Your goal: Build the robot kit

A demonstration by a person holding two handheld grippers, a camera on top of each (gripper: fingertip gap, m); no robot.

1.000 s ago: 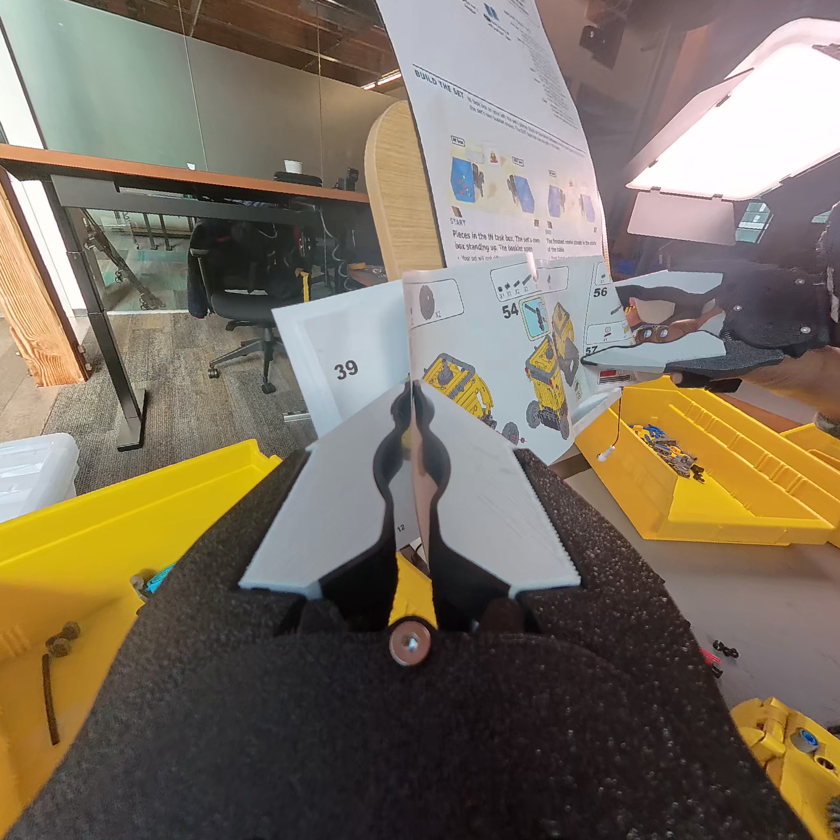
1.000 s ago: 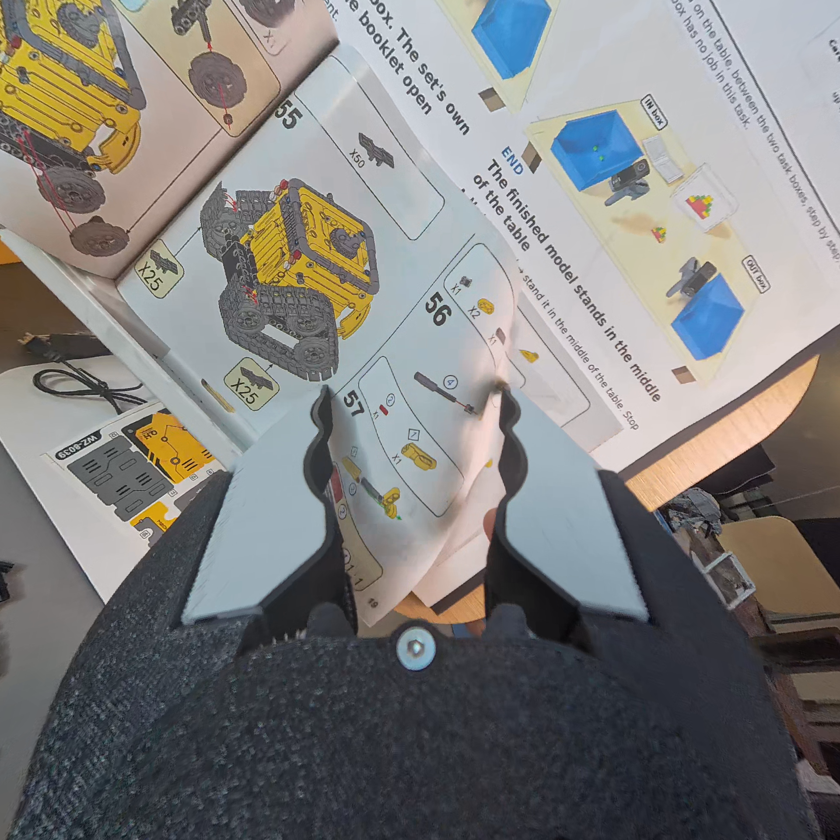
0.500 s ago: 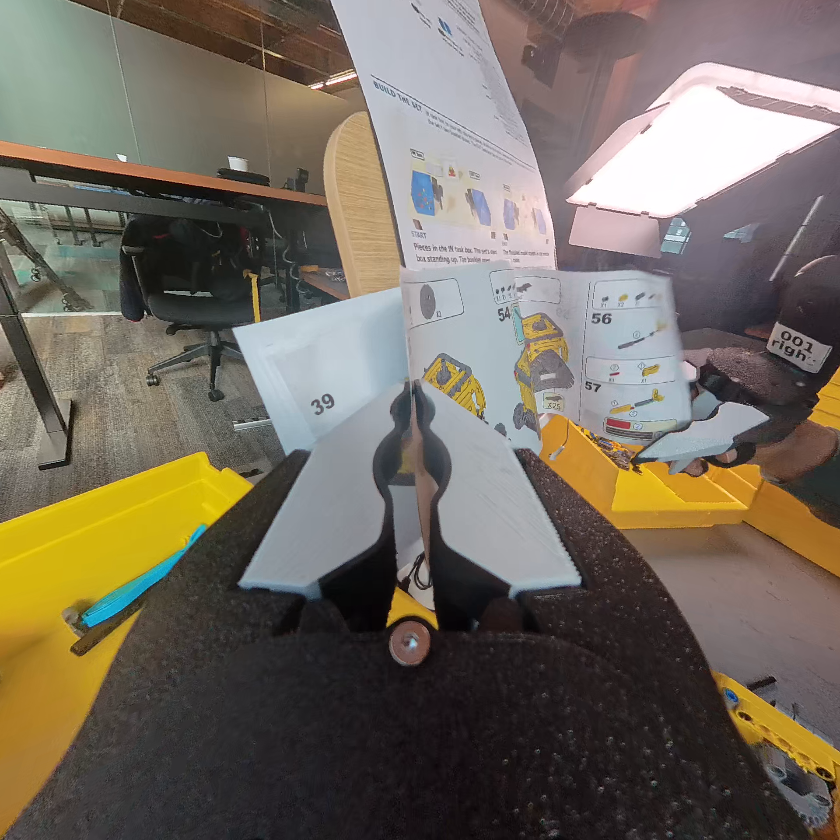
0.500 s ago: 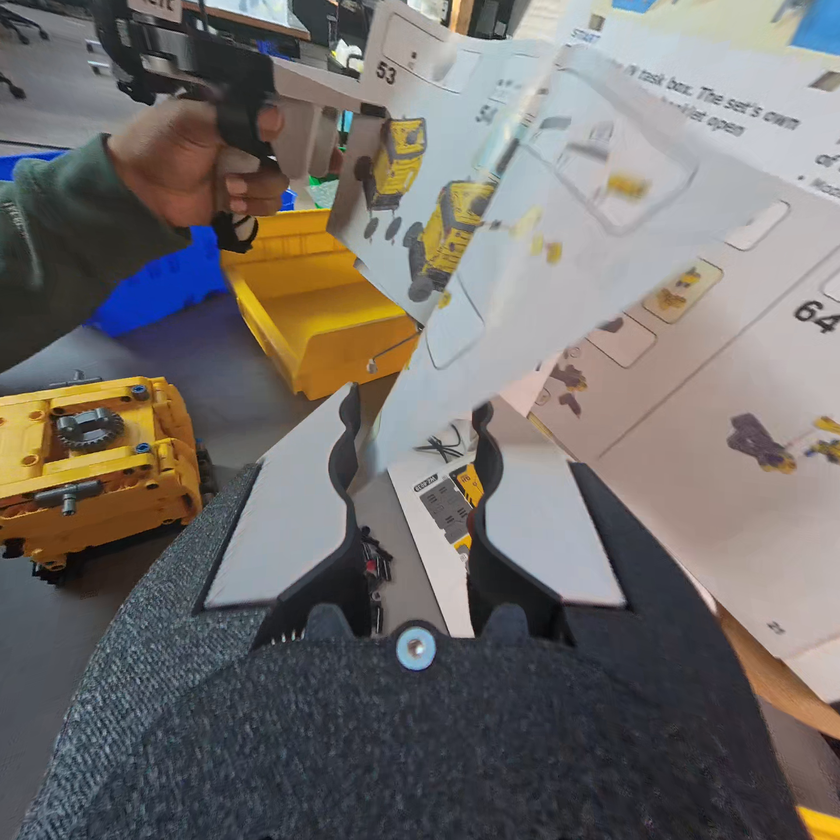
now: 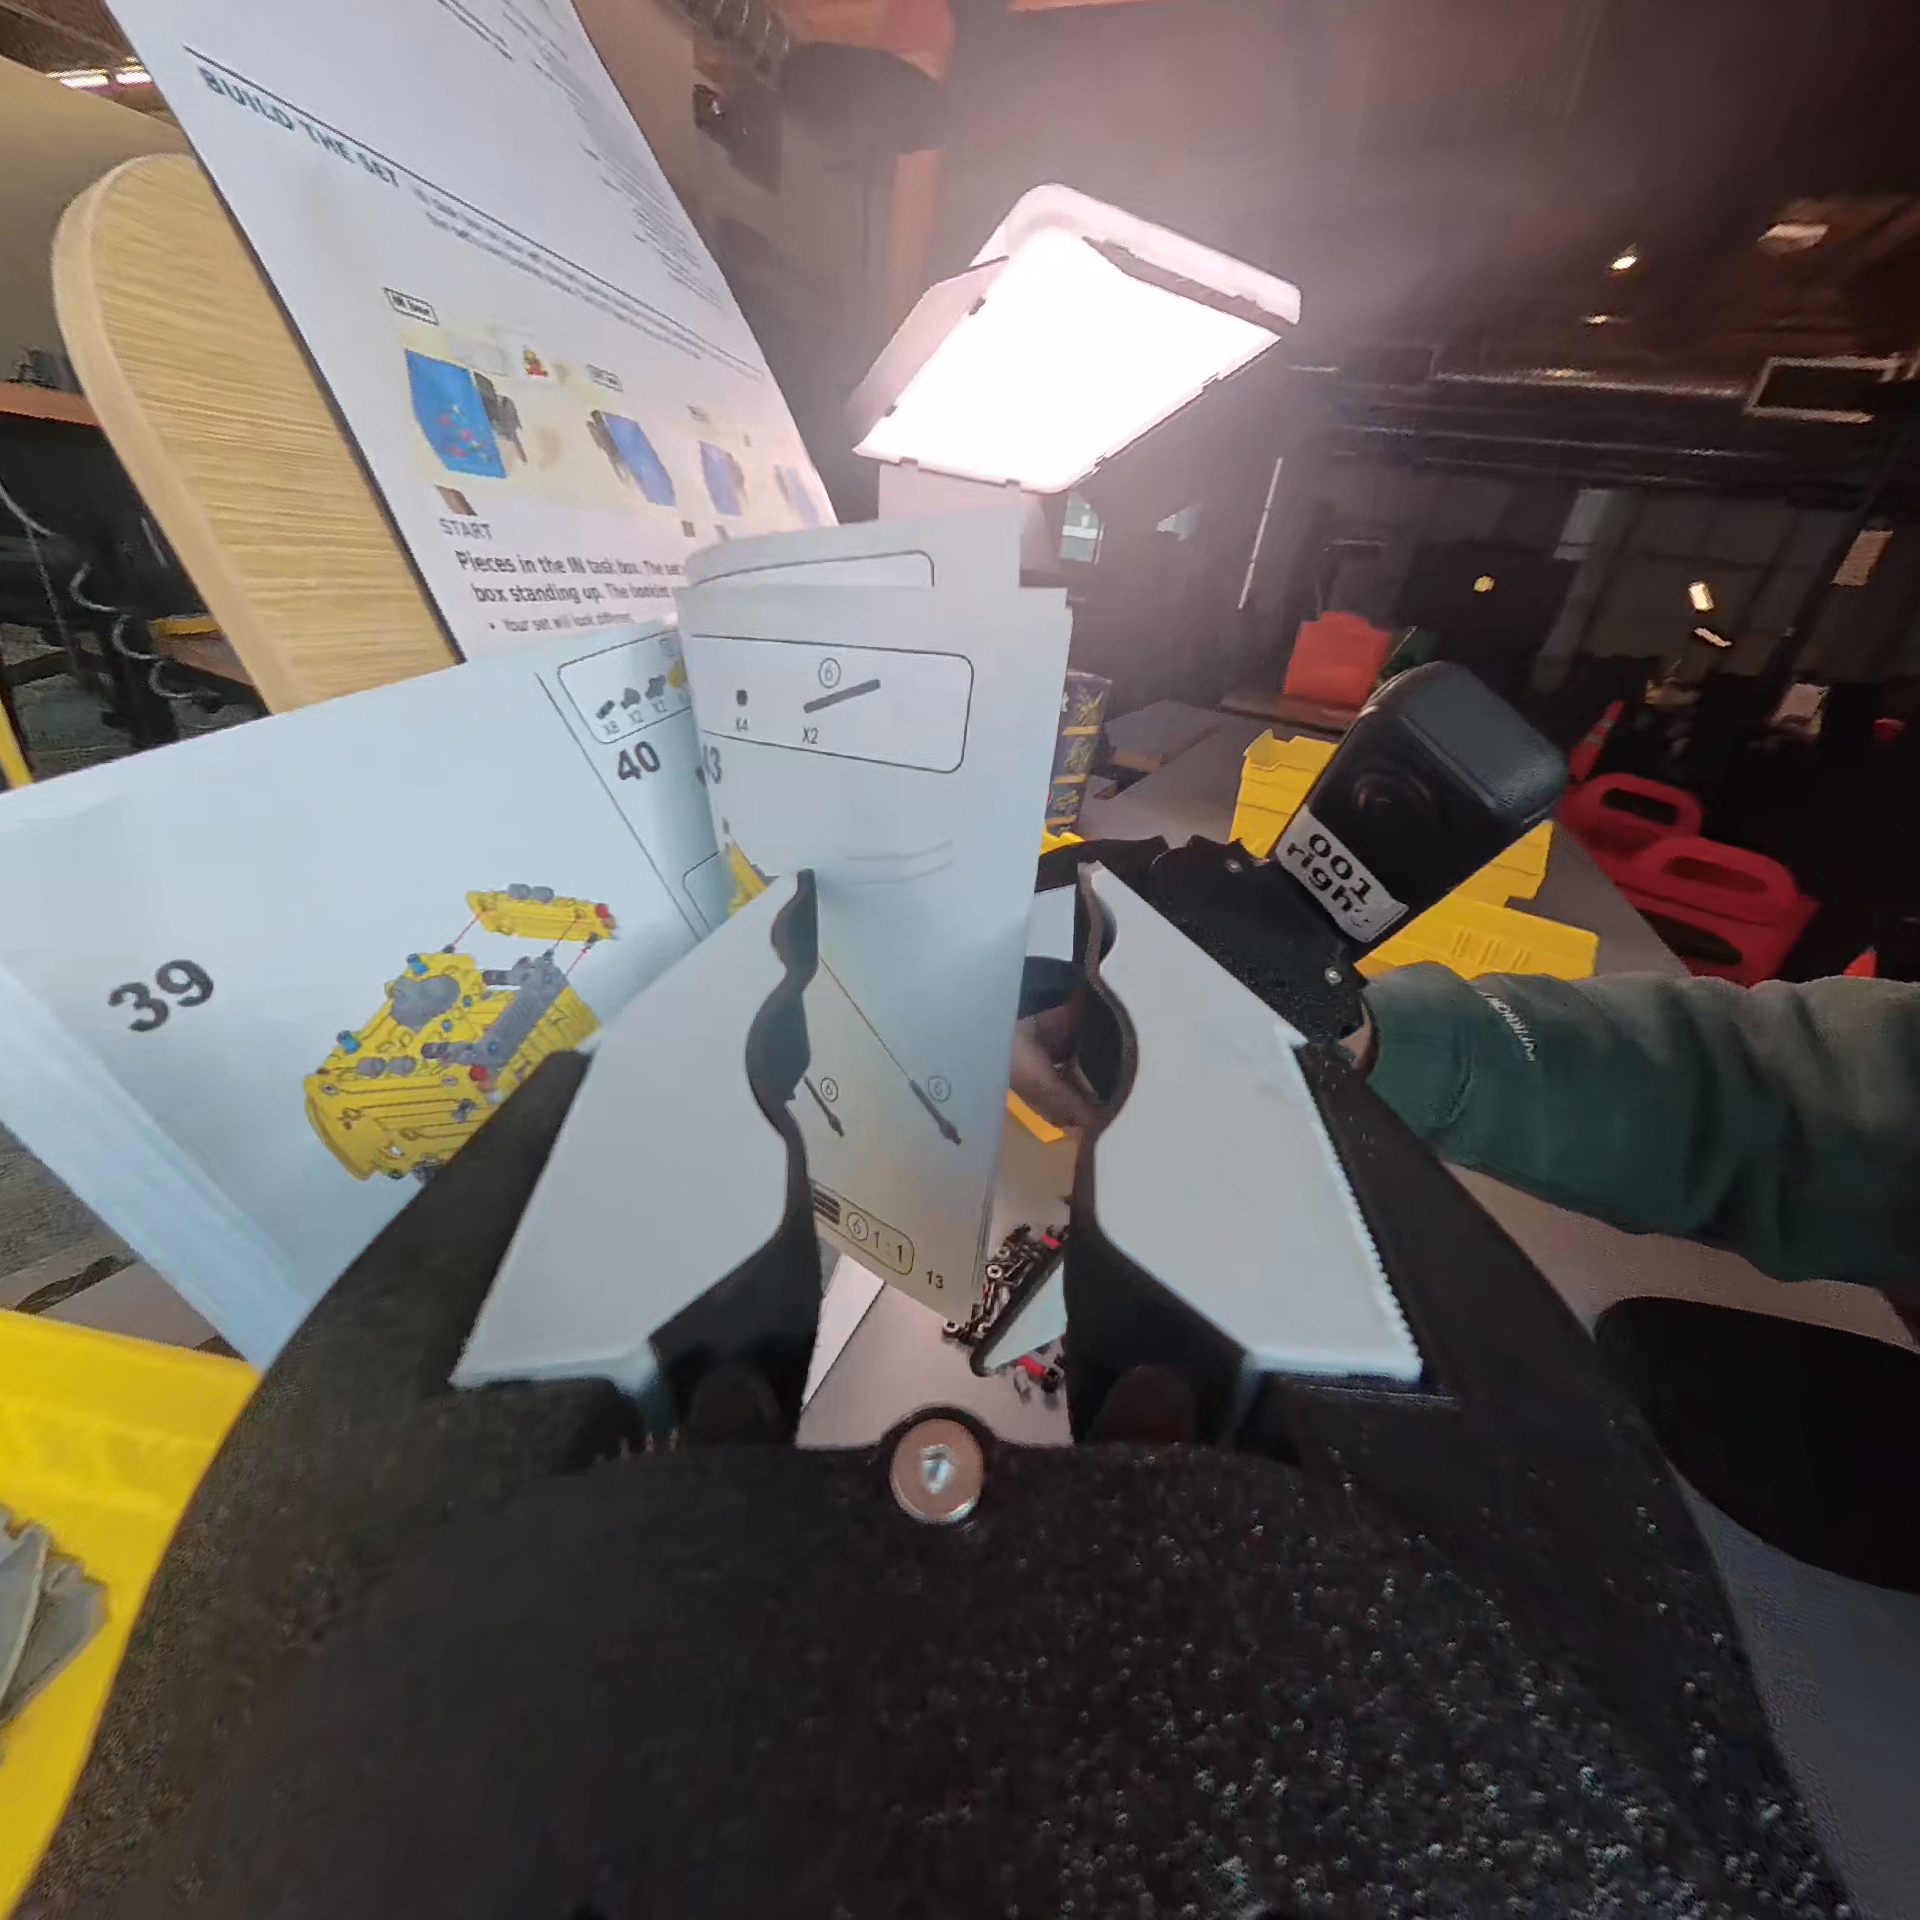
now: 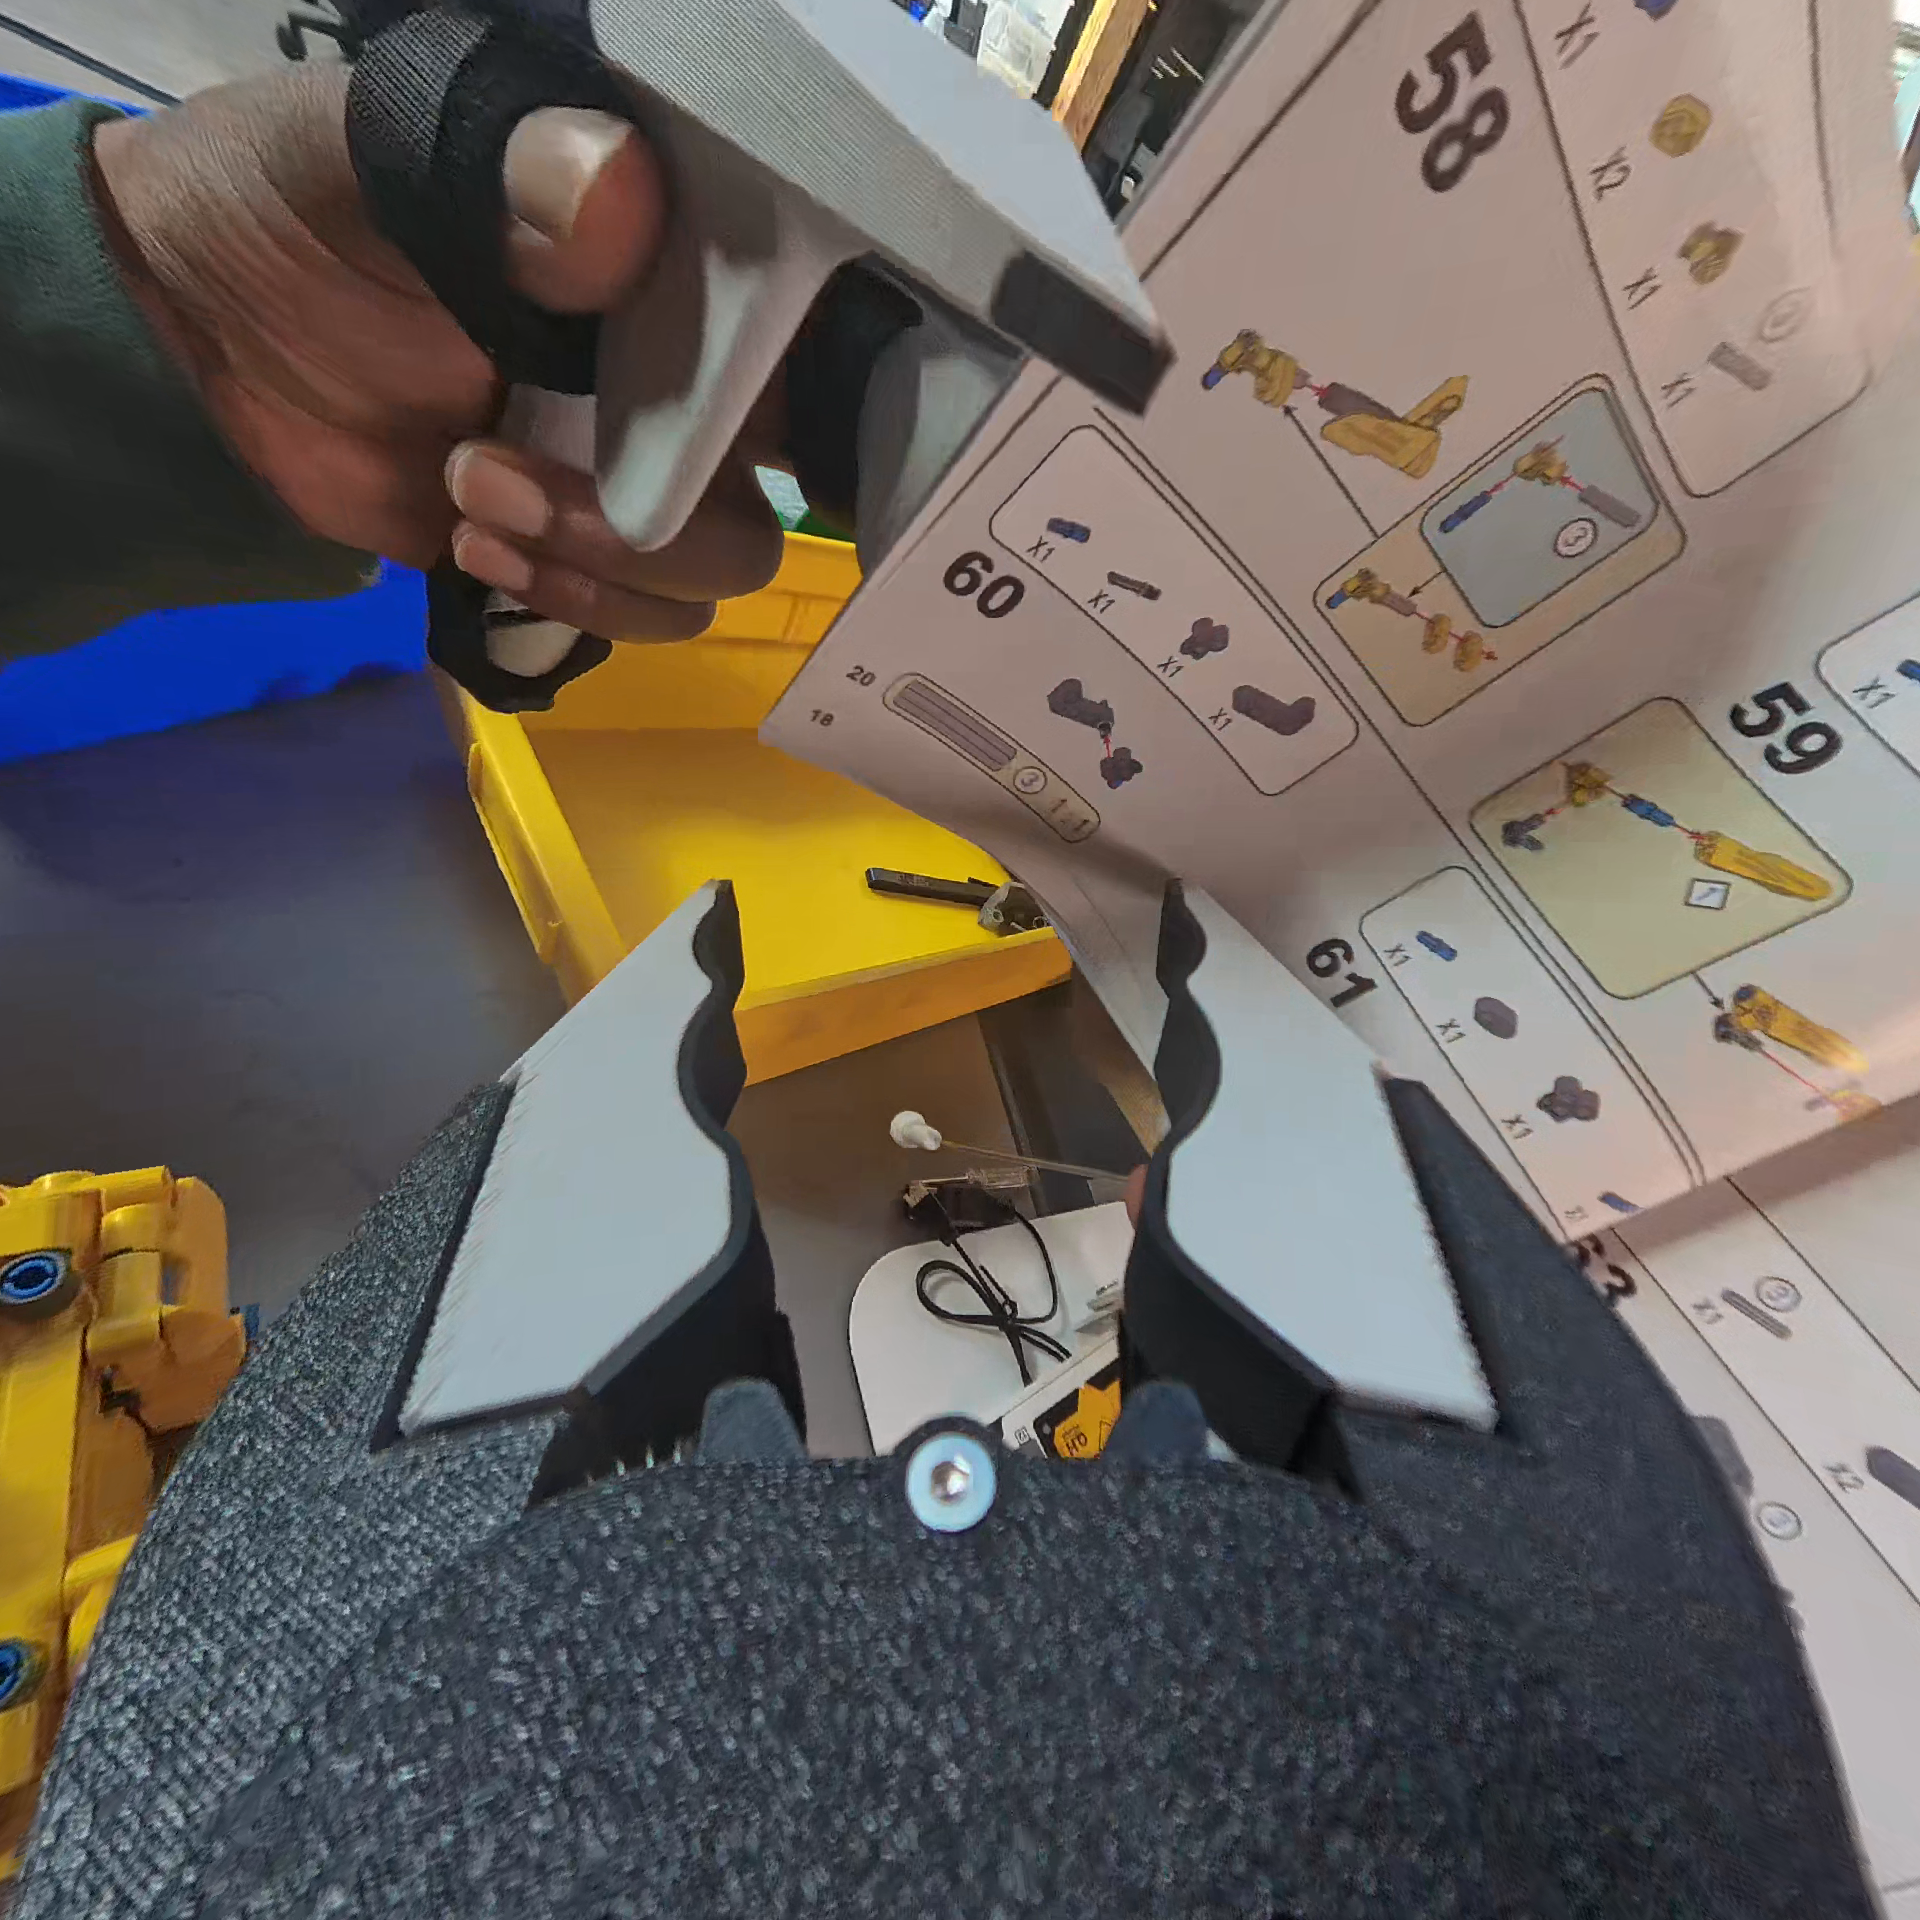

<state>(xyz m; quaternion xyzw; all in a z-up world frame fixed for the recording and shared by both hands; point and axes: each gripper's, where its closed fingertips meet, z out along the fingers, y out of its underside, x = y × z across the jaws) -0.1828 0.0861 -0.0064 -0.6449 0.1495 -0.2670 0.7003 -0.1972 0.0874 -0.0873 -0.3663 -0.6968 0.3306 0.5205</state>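
A dim workshop with a bright panel lamp [image 5: 1070,343] lies behind a grey counter [image 6: 239,935]. An instruction booklet [image 5: 312,883] stands fanned open above it, with a large printed sheet [image 5: 499,312] leaning on a wooden board behind. The left gripper [image 5: 940,904] is spread, and a loose page hangs between its jaws without being pinched. The right gripper [image 6: 945,904] is also spread and holds nothing; the booklet's curling pages pass just beside its right finger. Below sit a yellow bin [image 6: 727,790] holding a dark part, a partly built yellow model [image 6: 94,1351] at the left edge, and a coiled black cable [image 6: 987,1299] on a white card.
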